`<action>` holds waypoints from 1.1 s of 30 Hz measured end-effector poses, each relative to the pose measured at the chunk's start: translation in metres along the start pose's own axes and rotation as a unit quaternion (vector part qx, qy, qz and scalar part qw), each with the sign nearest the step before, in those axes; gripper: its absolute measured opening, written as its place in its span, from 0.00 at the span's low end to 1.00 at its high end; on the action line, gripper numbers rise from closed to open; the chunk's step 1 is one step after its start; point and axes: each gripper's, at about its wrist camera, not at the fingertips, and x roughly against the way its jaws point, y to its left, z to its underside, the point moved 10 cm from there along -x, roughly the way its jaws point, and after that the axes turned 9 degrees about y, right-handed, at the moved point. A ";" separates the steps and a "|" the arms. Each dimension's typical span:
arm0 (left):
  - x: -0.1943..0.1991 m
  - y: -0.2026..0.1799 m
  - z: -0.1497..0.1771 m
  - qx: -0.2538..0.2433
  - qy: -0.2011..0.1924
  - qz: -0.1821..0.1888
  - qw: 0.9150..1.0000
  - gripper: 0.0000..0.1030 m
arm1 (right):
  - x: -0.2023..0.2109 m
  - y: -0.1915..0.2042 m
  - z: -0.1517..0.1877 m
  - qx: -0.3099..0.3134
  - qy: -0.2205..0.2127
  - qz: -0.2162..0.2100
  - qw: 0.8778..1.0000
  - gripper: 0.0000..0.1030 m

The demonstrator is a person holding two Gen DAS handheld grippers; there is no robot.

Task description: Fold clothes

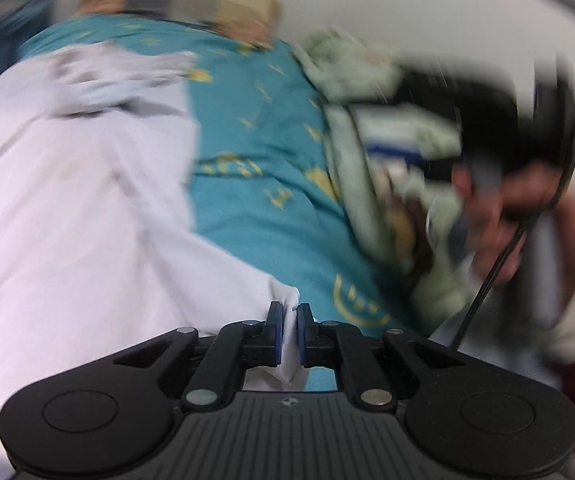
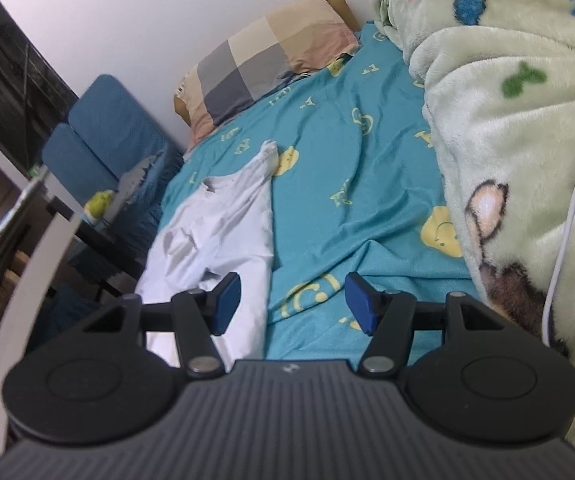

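Observation:
A white T-shirt (image 1: 67, 208) lies spread on the teal bed sheet (image 1: 255, 152); the left wrist view is motion-blurred. My left gripper (image 1: 289, 332) is shut on a corner of the shirt's fabric, pinched between the blue pads (image 1: 276, 332). In the right wrist view the same white T-shirt (image 2: 215, 232) lies on the left part of the teal sheet (image 2: 347, 184), a sleeve pointing toward the pillow. My right gripper (image 2: 293, 304) is open and empty above the sheet, its left pad (image 2: 227, 304) over the shirt's near edge. The hand holding the right gripper shows blurred in the left wrist view (image 1: 499, 208).
A checked pillow (image 2: 263, 60) lies at the head of the bed. A pale green fleece blanket (image 2: 507, 120) is heaped along the right side, with a white cable (image 2: 567, 216) over it. Blue cushions (image 2: 103, 144) and a dark table (image 2: 99, 240) stand left of the bed.

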 end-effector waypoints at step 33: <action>-0.073 0.035 0.018 -0.097 0.091 -0.140 0.981 0.57 | -0.248 0.051 -0.078 0.038 0.108 -0.089 0.990 0.55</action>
